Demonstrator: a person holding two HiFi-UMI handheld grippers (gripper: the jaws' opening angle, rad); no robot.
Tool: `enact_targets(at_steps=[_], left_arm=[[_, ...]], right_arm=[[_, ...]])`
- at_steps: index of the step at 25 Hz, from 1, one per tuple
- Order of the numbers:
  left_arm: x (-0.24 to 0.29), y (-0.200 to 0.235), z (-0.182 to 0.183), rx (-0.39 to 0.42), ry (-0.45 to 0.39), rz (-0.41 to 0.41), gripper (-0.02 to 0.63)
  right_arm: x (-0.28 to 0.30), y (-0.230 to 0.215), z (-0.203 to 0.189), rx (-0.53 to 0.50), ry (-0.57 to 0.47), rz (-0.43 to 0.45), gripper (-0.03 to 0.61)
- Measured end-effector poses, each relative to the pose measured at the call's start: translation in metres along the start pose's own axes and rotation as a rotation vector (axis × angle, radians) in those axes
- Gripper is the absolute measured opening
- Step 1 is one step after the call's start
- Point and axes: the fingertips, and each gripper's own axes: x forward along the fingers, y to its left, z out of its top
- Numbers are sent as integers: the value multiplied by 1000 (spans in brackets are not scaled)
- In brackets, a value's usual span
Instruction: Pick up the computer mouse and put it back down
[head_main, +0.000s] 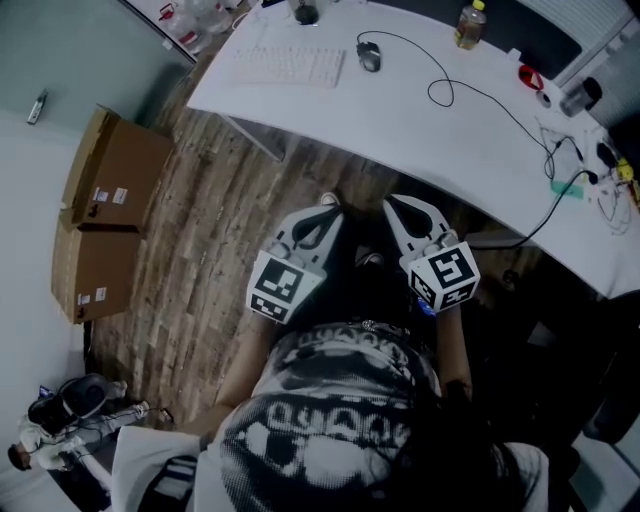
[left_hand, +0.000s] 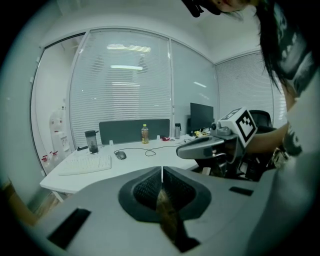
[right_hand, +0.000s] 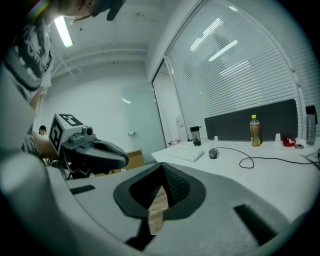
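On desk (head_main: 400, 130), computer mouse (head_main: 369, 56) lengthwise near-to-far, cord end far; left gripper (head_main: 327, 201), right gripper (head_main: 396, 204) both closed, empty.

A long white desk (head_main: 400, 130) curved across a floor of grey-brown wood planks (head_main: 200, 240), and two cardboard boxes (head_main: 125, 175) sat beside it against a pale wall. Behind the desk, closed white blinds (left_hand: 125, 85) covered tall windows. A dark divider panel (left_hand: 134, 131) stood along the desk's far edge, and a ceiling strip light (right_hand: 62, 31) glowed overhead.
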Motion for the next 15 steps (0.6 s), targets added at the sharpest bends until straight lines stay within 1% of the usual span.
enact_targets(at_steps=[8, 15], left_arm=[[8, -10, 5, 24, -8, -49, 8], [16, -15, 9, 31, -22, -77, 8]], right_arm=[[-9, -8, -1, -10, 2, -41, -9], [-16, -24, -6, -10, 17, -80, -8]])
